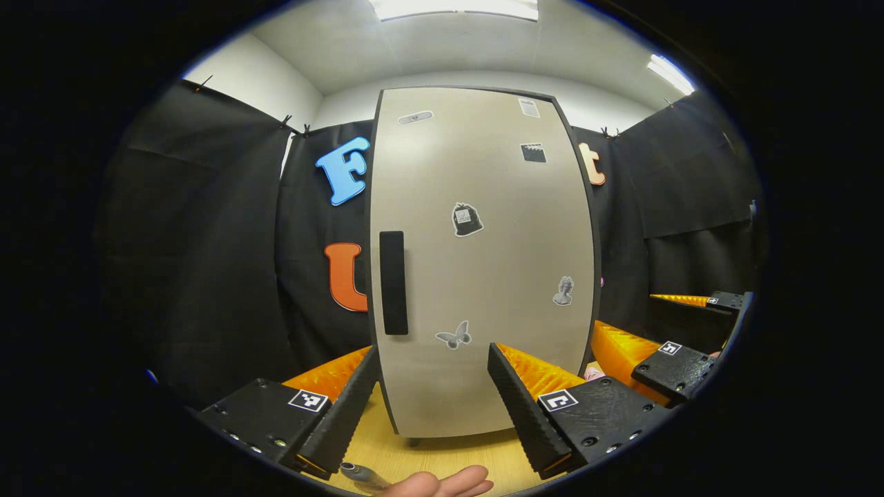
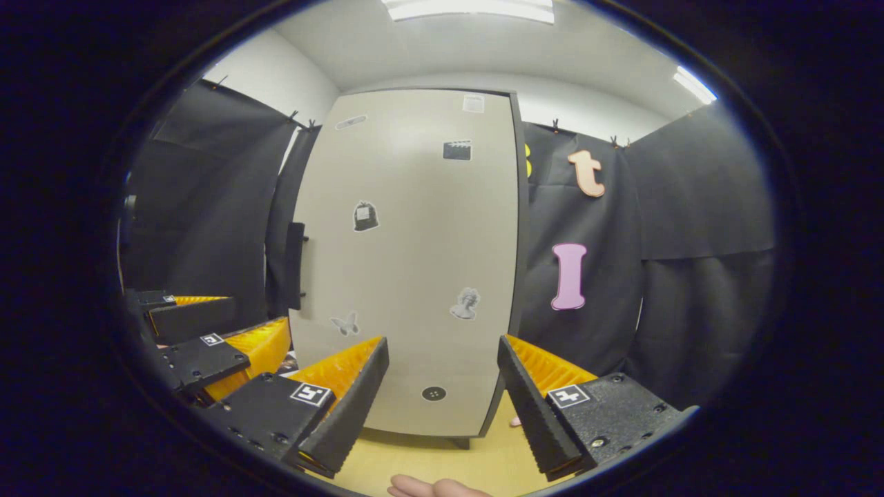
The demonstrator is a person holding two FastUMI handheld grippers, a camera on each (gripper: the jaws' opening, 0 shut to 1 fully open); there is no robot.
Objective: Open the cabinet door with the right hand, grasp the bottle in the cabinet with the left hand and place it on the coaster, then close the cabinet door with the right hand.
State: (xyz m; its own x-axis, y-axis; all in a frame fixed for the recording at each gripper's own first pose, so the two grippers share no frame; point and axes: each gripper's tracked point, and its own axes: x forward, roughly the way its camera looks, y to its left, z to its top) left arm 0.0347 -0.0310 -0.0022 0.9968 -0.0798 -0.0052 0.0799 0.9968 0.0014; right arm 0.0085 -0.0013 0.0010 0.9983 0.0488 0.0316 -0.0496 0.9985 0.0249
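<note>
Frontally, the shut cabinet door [image 1: 483,262] is seen in the left gripper view, its dark handle [image 1: 393,283] at nine o'clock; the right gripper view catches the handle [image 2: 295,266] edge-on. Stickers [image 1: 467,219] on the door carry no readable writing. Both the left gripper [image 1: 434,400] and right gripper [image 2: 442,400] are held with jaws spread above the desk [image 1: 442,455]. The bottle cannot be seen behind the door.

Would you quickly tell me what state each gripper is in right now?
Left gripper: open, holding nothing, facing the closed cabinet door.
Right gripper: open, holding nothing, not yet on the door handle.
</note>
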